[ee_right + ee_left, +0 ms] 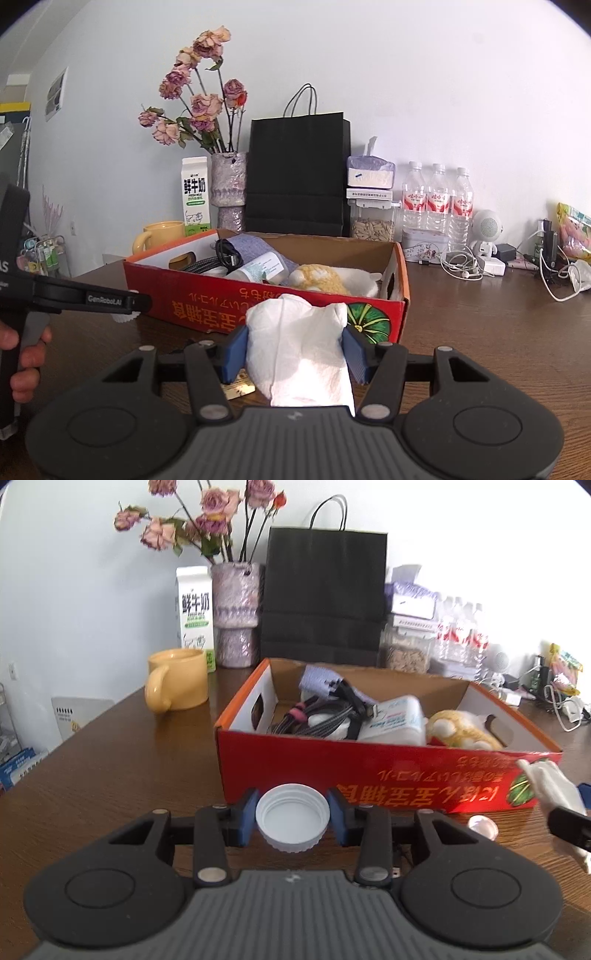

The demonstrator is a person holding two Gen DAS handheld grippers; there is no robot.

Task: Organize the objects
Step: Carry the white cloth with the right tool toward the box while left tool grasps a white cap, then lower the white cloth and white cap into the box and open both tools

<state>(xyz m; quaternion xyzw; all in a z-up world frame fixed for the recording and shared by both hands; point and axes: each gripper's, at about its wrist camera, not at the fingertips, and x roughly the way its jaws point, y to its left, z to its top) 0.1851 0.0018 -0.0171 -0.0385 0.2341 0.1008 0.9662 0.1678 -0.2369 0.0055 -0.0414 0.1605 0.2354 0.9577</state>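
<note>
A: Where do things stand around the red box [373,775]?

B: Just in front of its near wall, the left hand-held gripper [291,818] is clamped on a white lid [291,818], pads on opposite sides of its ribbed rim. It looks light, rigid and slick, so I'd say the rim is the right place to take it.

A: And the other?

B: The right hand-held gripper [295,352] is closed on a crumpled tissue [299,350], also before that wall. Soft, weightless, probably easy to tear.

A: Any difference between views?

B: Only the left wrist view shows the lid clearly; only the right shows the tissue whole, plus a person's fingers [26,354].
</note>
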